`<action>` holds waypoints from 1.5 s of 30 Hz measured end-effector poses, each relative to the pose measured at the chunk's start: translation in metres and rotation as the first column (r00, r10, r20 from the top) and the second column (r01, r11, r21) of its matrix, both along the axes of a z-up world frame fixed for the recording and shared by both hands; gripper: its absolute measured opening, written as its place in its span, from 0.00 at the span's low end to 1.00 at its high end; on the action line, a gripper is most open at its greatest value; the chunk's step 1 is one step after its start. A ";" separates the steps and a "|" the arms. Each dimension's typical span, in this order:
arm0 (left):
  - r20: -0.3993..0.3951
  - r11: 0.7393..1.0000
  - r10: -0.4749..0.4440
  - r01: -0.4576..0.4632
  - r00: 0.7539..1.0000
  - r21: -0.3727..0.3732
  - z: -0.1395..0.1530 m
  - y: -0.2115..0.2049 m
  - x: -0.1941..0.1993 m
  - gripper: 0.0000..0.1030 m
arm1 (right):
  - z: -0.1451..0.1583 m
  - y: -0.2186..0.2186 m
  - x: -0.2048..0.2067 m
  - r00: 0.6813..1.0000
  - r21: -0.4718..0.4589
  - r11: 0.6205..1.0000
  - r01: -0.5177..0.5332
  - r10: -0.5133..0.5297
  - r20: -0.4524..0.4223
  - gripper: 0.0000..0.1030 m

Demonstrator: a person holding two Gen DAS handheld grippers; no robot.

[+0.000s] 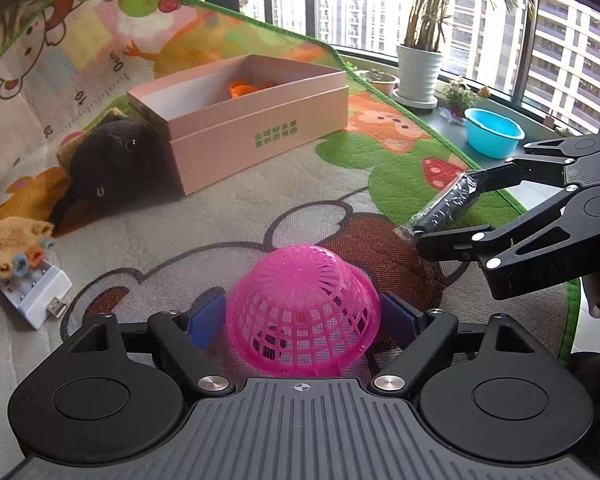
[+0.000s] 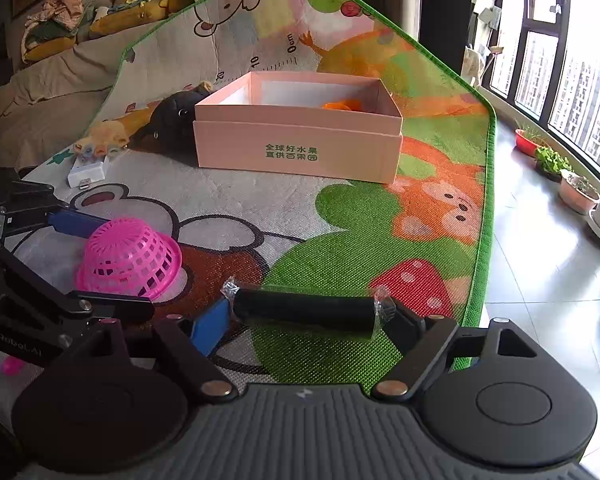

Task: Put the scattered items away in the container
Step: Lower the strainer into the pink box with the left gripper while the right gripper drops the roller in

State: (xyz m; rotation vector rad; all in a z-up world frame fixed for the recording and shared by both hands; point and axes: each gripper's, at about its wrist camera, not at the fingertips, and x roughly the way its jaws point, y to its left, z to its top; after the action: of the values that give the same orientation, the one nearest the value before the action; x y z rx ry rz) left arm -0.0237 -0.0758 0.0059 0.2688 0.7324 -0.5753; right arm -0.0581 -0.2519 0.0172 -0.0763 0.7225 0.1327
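Straddling an upturned pink basket (image 1: 303,312), the left gripper (image 1: 303,316) has its jaws on either side of it; whether the pads press yet I cannot tell. The right gripper (image 2: 306,320) has its jaws around a wrapped black roll (image 2: 306,308), endwise between the pads, contact likewise unclear. Both items lie on the play mat (image 2: 340,240), well short of the pink box (image 2: 296,148). Only something orange (image 2: 342,105) is inside. A black plush (image 1: 108,156), a small fuzzy toy (image 1: 14,246) and a white adapter (image 1: 36,296) are left out, so most tidying remains.
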 end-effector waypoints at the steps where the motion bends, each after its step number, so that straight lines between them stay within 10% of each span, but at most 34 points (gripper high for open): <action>1: 0.004 1.000 -0.003 0.003 1.000 0.003 0.000 0.000 -0.001 0.85 | 0.001 0.000 0.000 1.000 -0.003 1.000 -0.002 0.002 0.003 0.80; 16: 0.152 0.998 0.030 -0.020 0.988 -0.067 0.058 0.010 0.028 0.85 | 0.036 -0.011 0.020 0.995 -0.040 0.999 -0.006 0.010 0.098 0.80; 24: 0.190 0.985 0.048 -0.014 0.981 -0.174 0.111 -0.007 0.135 0.85 | 0.092 -0.032 0.111 0.965 -0.043 0.999 -0.021 0.032 0.259 0.80; 34: 0.098 0.980 0.041 -0.021 0.994 -0.198 0.117 -0.032 0.278 0.93 | 0.075 -0.014 0.246 0.939 -0.209 0.967 -0.143 0.200 0.280 0.81; 45: 0.041 0.969 0.165 -0.154 0.985 -0.193 0.088 0.031 0.245 0.95 | 0.061 -0.009 0.244 0.964 -0.217 0.967 -0.132 0.176 0.198 0.90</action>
State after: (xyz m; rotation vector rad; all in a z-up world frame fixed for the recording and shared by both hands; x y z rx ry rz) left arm 0.2212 -0.0445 0.0941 0.0487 0.6325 -0.4782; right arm 0.1860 -0.2613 0.0785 -0.3376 0.5097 0.1977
